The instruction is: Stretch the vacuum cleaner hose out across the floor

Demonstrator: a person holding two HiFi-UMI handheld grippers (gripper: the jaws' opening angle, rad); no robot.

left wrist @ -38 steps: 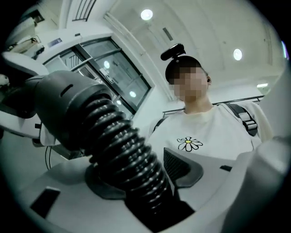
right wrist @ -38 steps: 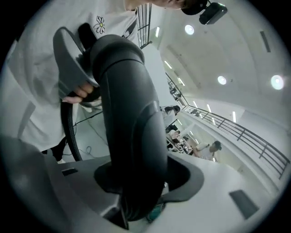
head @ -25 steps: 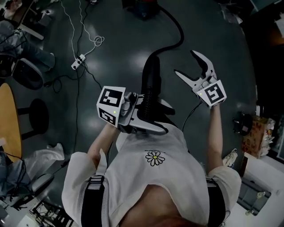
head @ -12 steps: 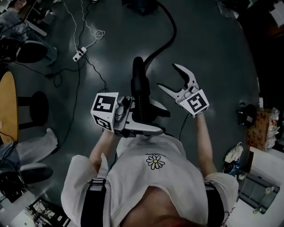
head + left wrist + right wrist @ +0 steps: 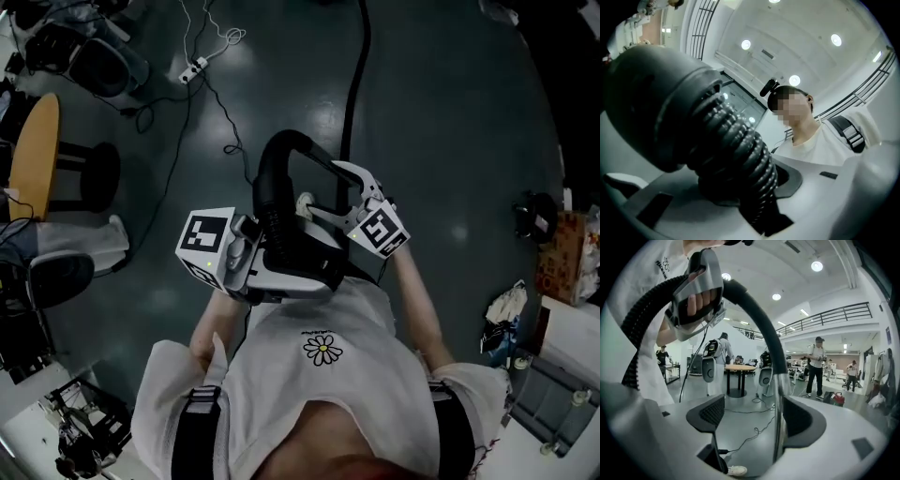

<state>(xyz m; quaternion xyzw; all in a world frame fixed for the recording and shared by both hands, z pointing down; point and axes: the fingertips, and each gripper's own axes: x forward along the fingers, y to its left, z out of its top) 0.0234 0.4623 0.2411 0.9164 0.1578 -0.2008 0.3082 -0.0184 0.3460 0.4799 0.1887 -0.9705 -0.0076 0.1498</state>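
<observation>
Your left hand-held gripper (image 5: 300,265), jaws just closing, clamps the vacuum hose (image 5: 274,202) at your chest; the right hand-held gripper (image 5: 325,191) gapes around its tube (image 5: 780,380). Cables (image 5: 211,103), power strip (image 5: 192,67), table (image 5: 33,155) lie left.

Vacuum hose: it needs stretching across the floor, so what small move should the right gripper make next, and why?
Probably close the right gripper on the wand. Its fingers stand apart with the wand between them, near one pad, unclamped. The left gripper, fingers just closing, already holds the ribbed hose.
</observation>
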